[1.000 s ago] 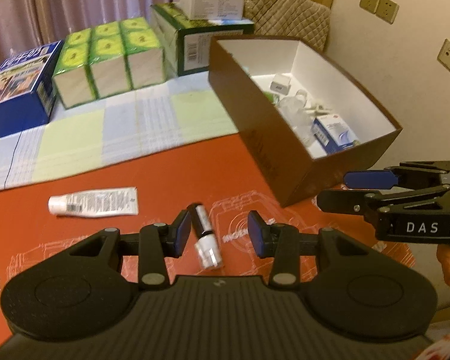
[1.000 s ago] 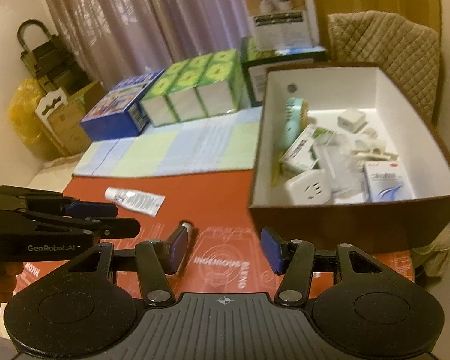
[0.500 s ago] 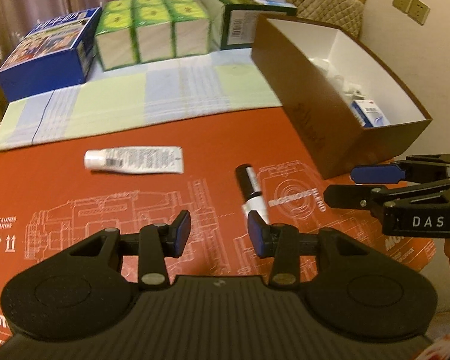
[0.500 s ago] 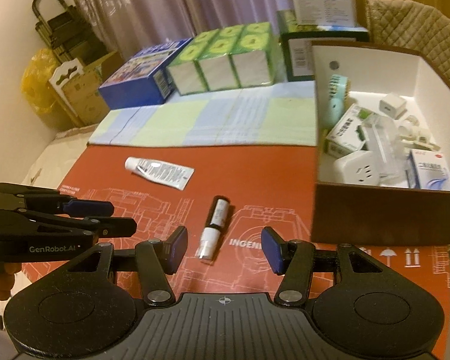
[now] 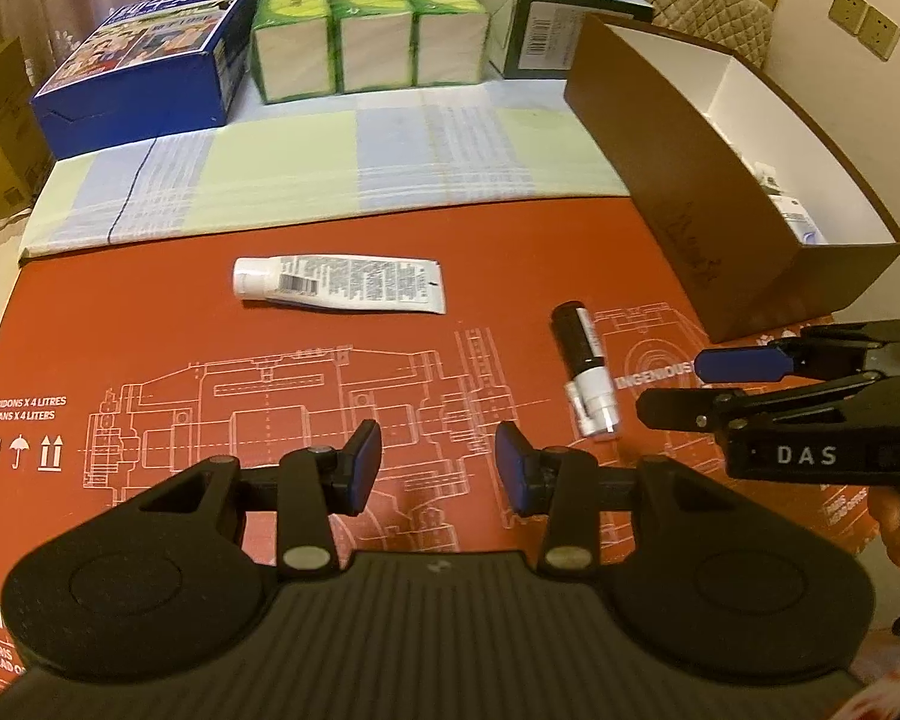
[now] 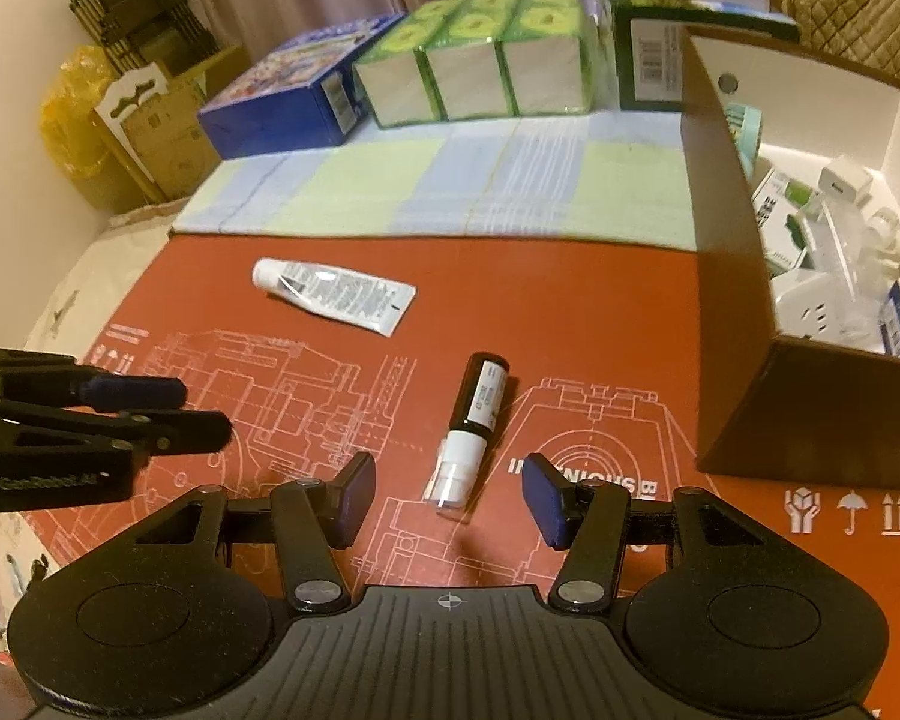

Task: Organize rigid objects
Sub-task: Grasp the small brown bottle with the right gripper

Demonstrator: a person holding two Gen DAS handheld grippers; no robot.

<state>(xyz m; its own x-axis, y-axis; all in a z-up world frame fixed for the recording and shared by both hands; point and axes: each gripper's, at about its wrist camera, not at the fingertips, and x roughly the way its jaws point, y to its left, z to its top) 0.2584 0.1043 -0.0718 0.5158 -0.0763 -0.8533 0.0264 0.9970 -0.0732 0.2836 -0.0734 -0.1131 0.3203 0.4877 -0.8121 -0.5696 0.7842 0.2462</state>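
Observation:
A small black bottle with a white cap (image 5: 587,372) (image 6: 473,426) lies on the red mat. Farther back lies a white tube (image 5: 337,284) (image 6: 333,294) on its side. A brown box with white inside (image 5: 678,198) (image 6: 732,276) stands at the right and holds several small items. My left gripper (image 5: 439,468) hovers open over bare mat, left of the bottle, nothing between its fingers. My right gripper (image 6: 447,495) is open, with the bottle's cap end just ahead between its fingertips, untouched. Each gripper shows in the other's view: the right (image 5: 678,384), the left (image 6: 204,414).
A striped green and blue cloth (image 5: 342,162) covers the table behind the mat. Along the back stand a blue box (image 5: 144,60), three green tissue packs (image 5: 366,30) and a dark green carton (image 5: 546,18). Cardboard and a yellow bag (image 6: 72,120) sit at far left.
Both grippers have drawn back from the brown box toward the mat's near side and sunk lower. The bottle has shifted from the left gripper's fingers to its right; the tube came into fuller view.

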